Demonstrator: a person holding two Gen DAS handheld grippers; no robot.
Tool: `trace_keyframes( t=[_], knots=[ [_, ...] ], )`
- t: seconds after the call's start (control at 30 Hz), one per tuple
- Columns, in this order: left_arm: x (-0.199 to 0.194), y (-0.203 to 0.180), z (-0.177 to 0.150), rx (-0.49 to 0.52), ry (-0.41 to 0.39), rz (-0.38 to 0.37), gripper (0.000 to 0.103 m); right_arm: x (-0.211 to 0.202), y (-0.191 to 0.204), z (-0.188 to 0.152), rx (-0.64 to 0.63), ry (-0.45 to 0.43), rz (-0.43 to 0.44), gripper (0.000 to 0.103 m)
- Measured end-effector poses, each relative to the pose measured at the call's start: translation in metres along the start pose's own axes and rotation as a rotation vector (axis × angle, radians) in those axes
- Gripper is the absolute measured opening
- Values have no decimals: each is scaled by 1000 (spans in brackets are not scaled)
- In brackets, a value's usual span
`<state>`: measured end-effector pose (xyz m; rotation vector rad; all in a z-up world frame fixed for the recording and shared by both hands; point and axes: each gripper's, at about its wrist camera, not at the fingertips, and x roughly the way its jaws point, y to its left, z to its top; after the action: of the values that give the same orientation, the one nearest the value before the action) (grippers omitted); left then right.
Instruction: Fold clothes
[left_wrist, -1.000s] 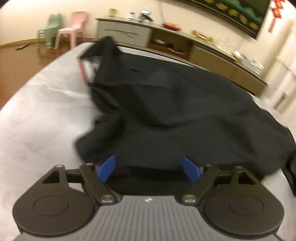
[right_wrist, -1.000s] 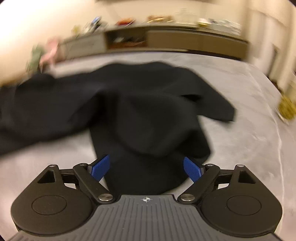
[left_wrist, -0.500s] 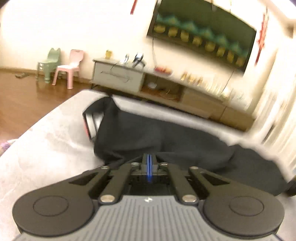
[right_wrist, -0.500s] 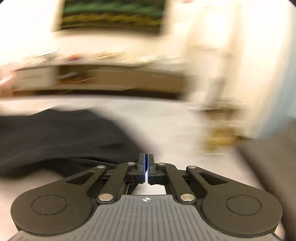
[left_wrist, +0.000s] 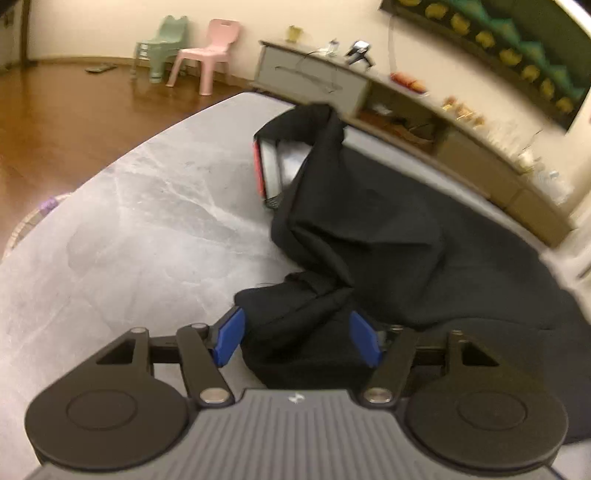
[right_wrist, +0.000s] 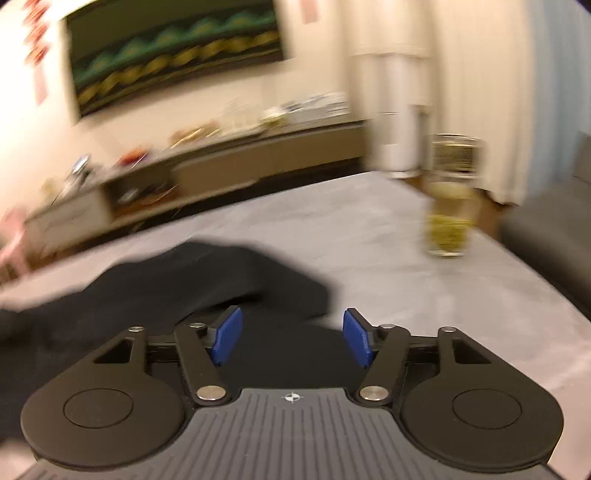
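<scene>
Black garment (left_wrist: 388, 236) sprawled over the grey marbled counter (left_wrist: 129, 229), filling the centre and right of the left wrist view, one end draped up over a boxy red-edged object (left_wrist: 271, 170) at upper centre. Same dark cloth in the lower left of the right wrist view, a glass jar (right_wrist: 448, 206) standing well apart at right.

Left tool (left_wrist: 297, 341): jaws apart and opening, a bunched fold of fabric sitting between the blue pads, no pad visibly pressing on it. Right tool (right_wrist: 291, 339): jaws apart and opening, dark cloth lying beneath and between them, apparently unpinched, though blur makes that hard to confirm.

Step in hand, by the look of it: taking a fresh hold on the near edge. Worth doing well:
- Pinch a single clean hem, not the crumpled wad now under the left tool.
- Match both holds along the same edge, so the cloth lifts flat.
- Free the end hung on the boxy object before pulling, lest it topple.
- Keep the sweep clear of the jar.
</scene>
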<state>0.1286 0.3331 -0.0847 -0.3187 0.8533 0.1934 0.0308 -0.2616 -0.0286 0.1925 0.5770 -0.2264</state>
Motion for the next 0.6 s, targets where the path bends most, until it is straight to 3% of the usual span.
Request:
trace_keyframes(
  t=[0.03, 0.07, 0.1, 0.13, 0.2, 0.23, 0.3, 0.37, 0.43, 0.5, 0.6],
  knots=[
    [5, -5, 0, 17, 7, 5, 1, 4, 19, -3, -47, 12, 29, 64],
    [6, -14, -2, 50, -9, 9, 2, 3, 32, -5, -83, 15, 50, 64],
    [-3, -33, -9, 147, -64, 6, 1, 1, 44, -6, -116, 17, 70, 64],
    [-14, -54, -17, 258, -127, 1, 1, 0, 53, -8, -141, 19, 82, 64],
    [-52, -122, -59, 638, -297, -83, 1, 1, 69, -12, -186, 24, 102, 64],
    [-61, -145, -87, 791, -319, -135, 1, 1, 74, -14, -209, 29, 101, 64],
    [-57, -164, -122, 927, -284, -120, 2, 6, 84, -18, -261, 50, 100, 64],
    [-62, -162, -128, 934, -288, -122, 8, 9, 98, -26, -312, 83, 133, 64],
    [-75, -140, -110, 831, -293, -182, 20, 2, 124, -28, -368, 86, 192, 65],
    [-88, -113, -89, 702, -292, -226, 51, -9, 157, -27, -418, 67, 281, 75],
    [-104, -77, -62, 526, -272, -236, 51, -22, 231, -23, -498, 43, 420, 81]
  ],
)
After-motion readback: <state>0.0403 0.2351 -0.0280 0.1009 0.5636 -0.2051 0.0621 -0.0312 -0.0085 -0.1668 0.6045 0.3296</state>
